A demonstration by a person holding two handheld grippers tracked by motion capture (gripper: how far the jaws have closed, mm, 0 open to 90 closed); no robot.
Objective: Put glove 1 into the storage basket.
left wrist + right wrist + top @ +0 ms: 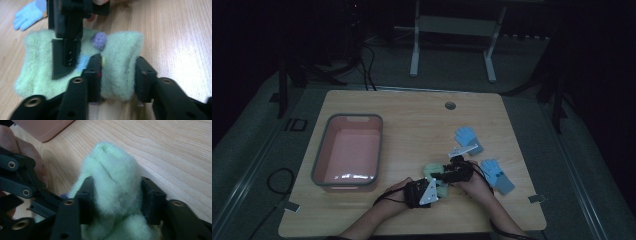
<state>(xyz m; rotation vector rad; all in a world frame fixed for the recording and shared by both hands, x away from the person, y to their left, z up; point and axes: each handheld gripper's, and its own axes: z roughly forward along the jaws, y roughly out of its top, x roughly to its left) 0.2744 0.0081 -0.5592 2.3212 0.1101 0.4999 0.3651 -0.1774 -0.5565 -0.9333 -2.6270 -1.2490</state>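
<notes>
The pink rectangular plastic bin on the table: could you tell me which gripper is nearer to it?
Left. The left gripper sits just off the pink rectangular plastic bin's near corner; the right gripper lies farther away.

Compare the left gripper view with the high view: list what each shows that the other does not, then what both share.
The left gripper view alone brings out a small purple patch on the fluffy pale green fabric item, whose fold sits pinched between the left gripper pads.

The high view alone takes in the pink rectangular plastic bin, a second light blue knitted glove and the round hole in the tabletop.

Both share the light wooden table, the green item, a blue glove and the right gripper, also clamped on the green item.
</notes>
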